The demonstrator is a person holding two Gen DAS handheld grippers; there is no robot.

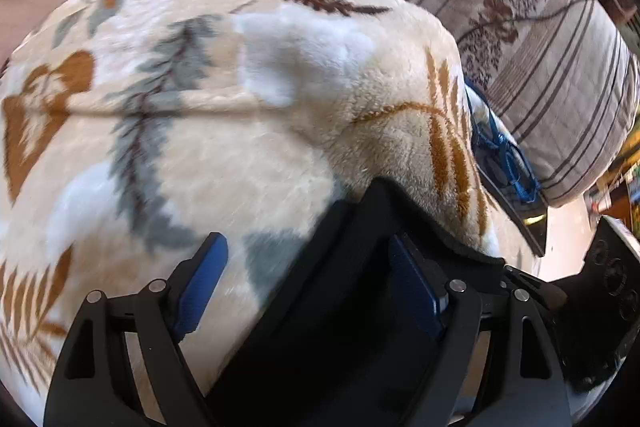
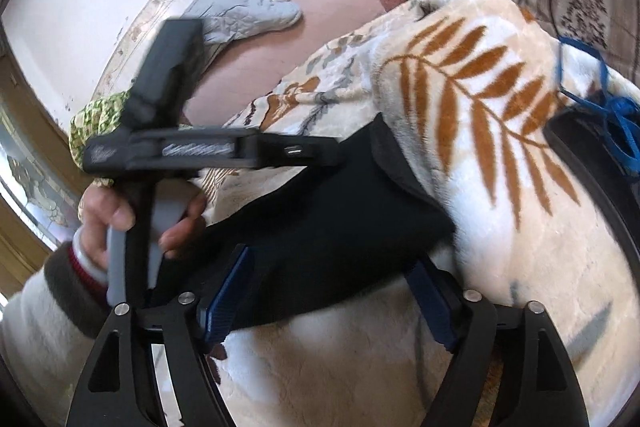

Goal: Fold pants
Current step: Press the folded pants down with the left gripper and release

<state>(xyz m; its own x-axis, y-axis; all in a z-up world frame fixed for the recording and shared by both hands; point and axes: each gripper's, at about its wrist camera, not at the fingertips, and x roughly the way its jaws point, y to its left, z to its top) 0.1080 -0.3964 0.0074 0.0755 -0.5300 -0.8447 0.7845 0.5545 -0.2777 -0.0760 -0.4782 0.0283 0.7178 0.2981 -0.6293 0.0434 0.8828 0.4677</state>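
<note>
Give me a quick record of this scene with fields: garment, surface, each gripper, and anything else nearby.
garment: black pants, lying on the blanket
surface: fleece blanket with a leaf print
left gripper: open, black cloth between its fingers, not pinched
right gripper: open, the pants between its fingers
left hand: holds the left gripper's handle
nearby: blue cord; grey mitt

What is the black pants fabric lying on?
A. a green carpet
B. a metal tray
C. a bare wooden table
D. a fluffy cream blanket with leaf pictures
D: the black pants lie spread on a fluffy cream blanket printed with orange and grey leaves, which fills most of both wrist views.
</note>
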